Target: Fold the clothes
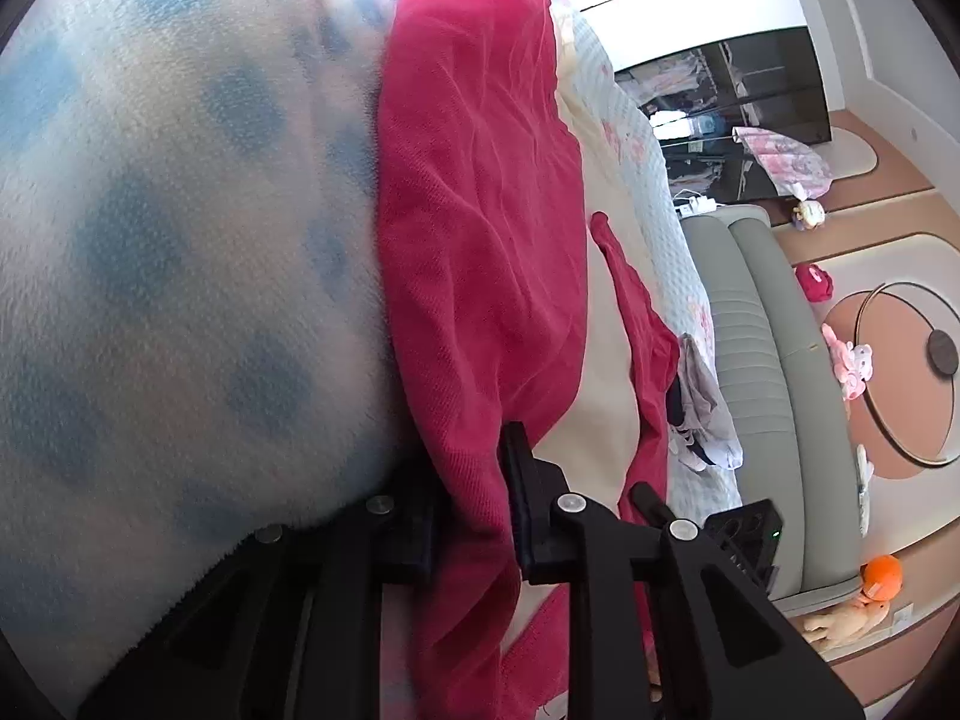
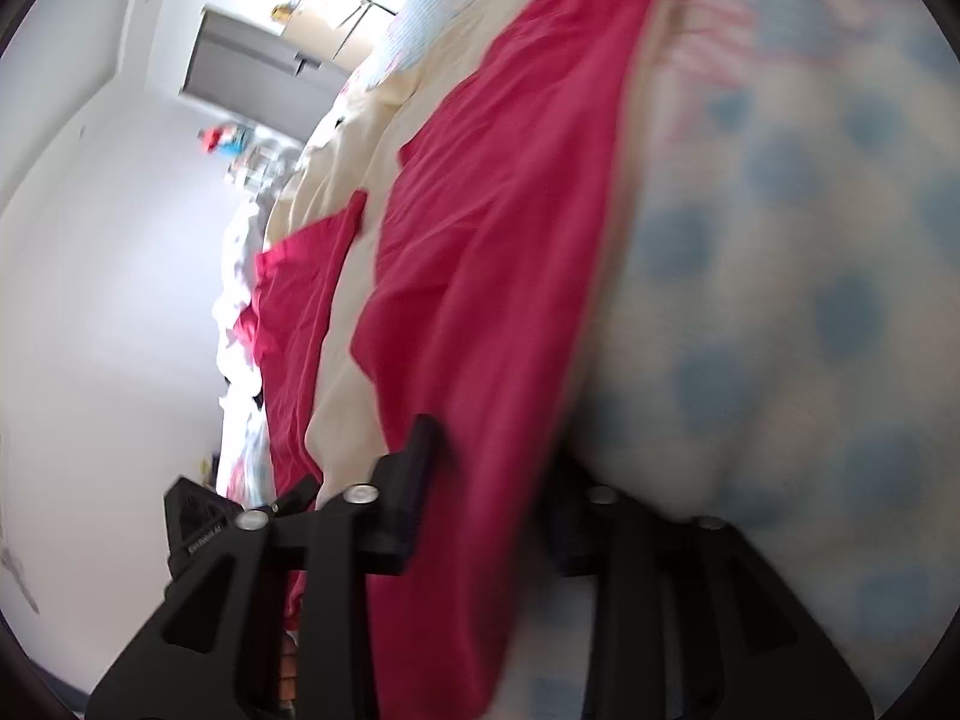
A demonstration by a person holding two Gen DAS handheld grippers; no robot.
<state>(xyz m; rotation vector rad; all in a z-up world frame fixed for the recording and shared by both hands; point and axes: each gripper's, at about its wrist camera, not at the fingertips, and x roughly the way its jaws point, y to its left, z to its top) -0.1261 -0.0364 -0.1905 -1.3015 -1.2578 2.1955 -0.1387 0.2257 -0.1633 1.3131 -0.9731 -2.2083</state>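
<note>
Crimson knit garment (image 1: 480, 228): soft red cloth, creased, spread over a cream sheet (image 1: 600, 420) on a bed. In the left wrist view its near fold passes between the two black fingers of the left gripper (image 1: 471, 516), whose jaws stand narrow with both pads pressed on the cloth. A second red part lies apart to the right, with bare cream sheet between.

Right gripper (image 2: 489, 510): black, two-fingered. The red cloth runs between its fingers here too, jaws about half closed. The left finger touches the fabric edge; the far finger is dark and blurred behind the cloth, so a firm pinch cannot be confirmed.

White fleece blanket with blue dots (image 1: 168, 240): bulky, pressed against the garment's one long edge, crowding each gripper on that side.

Quilted pale bedspread with pink print (image 1: 630, 138): beyond the cream sheet, at the bed's far edge.

Grey padded bed frame (image 1: 756, 324): borders the mattress.

Floor with tan and cream pattern (image 1: 888, 222): open beyond the frame, scattered with small soft toys.

White wall (image 2: 108, 276): bare, near the bed's other edge in the right wrist view.
</note>
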